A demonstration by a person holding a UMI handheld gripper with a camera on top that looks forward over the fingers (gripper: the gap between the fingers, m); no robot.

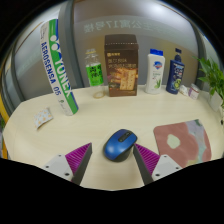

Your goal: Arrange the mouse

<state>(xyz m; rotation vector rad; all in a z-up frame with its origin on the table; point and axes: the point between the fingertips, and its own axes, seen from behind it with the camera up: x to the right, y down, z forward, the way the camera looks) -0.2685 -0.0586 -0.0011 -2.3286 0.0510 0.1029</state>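
Note:
A blue mouse with a dark scroll strip (119,144) lies on the cream table (100,118), just ahead of my fingers and between their tips, with a gap at each side. My gripper (113,156) is open. The purple pads (79,156) show on the inner faces of both fingers, left and right of the mouse. Nothing is held.
A patterned mouse mat (183,137) lies to the right of the mouse. Along the back stand a tall badminton tube (58,66), a clear bottle (95,75), a brown box (121,66), a white bottle (155,72) and a blue bottle (177,73). A small wrapper (42,118) lies at left.

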